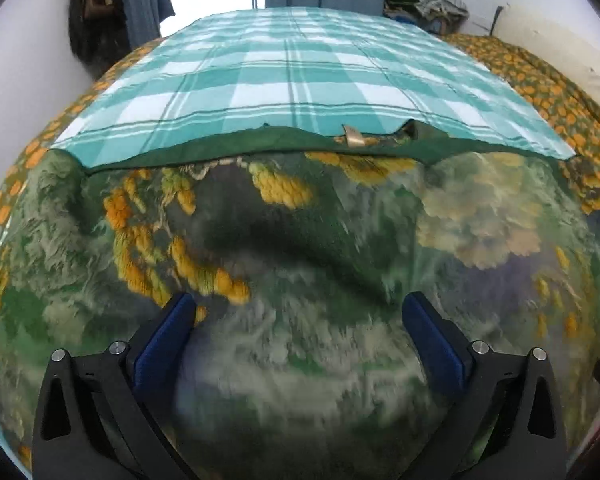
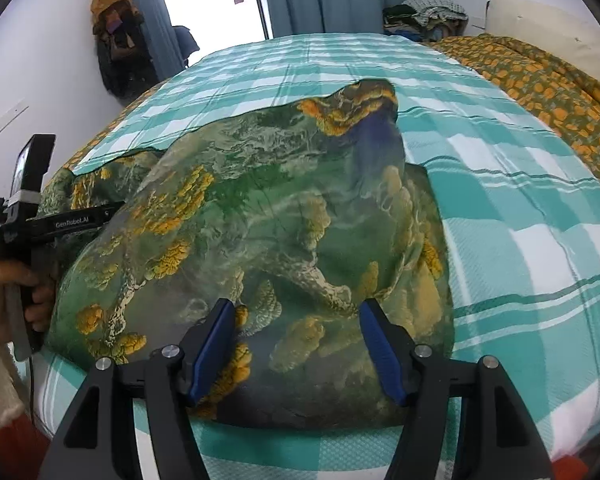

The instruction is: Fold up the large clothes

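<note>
Now both claws, left claw (image 1: 298, 316) and right claw (image 2: 298, 320), hang spread (pinching nothing) over the green printed garment (image 2: 260, 216).

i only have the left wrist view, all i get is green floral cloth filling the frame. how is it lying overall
Observer: The cloth sits in a bunched mound on the checked sheet, not spread flat.
Operator: where's the right gripper
Observer: The right gripper hangs over the near edge of the mound, jaws apart, nothing pinched.
Operator: anything sticking up
Observer: One corner lies at the far end, reaching onto the sheet.
Operator: can you see my left gripper
Observer: Yes, the left gripper is at the mound's left side, held by a hand.
</note>
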Demonstrator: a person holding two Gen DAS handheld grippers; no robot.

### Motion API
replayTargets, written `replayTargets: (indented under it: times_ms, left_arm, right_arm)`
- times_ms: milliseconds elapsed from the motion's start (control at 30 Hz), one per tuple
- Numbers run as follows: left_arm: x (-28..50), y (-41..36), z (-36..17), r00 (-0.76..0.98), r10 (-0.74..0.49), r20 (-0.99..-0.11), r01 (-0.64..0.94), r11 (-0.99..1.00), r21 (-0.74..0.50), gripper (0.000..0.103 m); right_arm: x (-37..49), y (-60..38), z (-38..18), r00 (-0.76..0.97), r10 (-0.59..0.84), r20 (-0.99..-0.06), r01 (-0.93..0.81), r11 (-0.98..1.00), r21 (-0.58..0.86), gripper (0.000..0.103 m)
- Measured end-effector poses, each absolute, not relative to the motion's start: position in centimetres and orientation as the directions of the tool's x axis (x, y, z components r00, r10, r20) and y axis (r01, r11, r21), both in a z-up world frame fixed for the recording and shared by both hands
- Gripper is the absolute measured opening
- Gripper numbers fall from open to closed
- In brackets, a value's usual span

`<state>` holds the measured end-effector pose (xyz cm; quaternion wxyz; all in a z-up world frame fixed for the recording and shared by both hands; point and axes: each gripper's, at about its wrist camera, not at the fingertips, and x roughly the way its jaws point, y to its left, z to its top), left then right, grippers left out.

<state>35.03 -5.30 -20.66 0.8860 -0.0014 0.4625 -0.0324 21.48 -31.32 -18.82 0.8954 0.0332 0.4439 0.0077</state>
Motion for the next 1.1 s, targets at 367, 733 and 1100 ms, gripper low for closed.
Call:
replayTargets:
  times_ms: [367, 733, 1100]
  left_arm:
    - [28.2, -5.3, -20.6, 0.597, -0.045, -0.801, 0.083, 0.997, 0.006, 0.102]
    - [24.4, -5.1, -19.3, 0.598, -0.051, -0.8, 0.107, 0.994, 0.017, 0.102]
    - [21.9, -7.8, -16.3, 0.582, -0.161, -0.797, 0.234, 0.972, -0.025, 0.102]
  right_arm:
    - [21.6, -31.0, -19.0, 0.625, 0.01, -0.781, 0.035, 0.999, 0.041, 0.068]
    - [19.2, -32.2, -17.6, 0.624, 0.021, -0.781, 0.081, 0.992, 0.092, 0.068]
    - [14.8, -38.3, -15.7, 0.678, -0.061, -0.733, 0.279, 0.944, 0.179, 0.068]
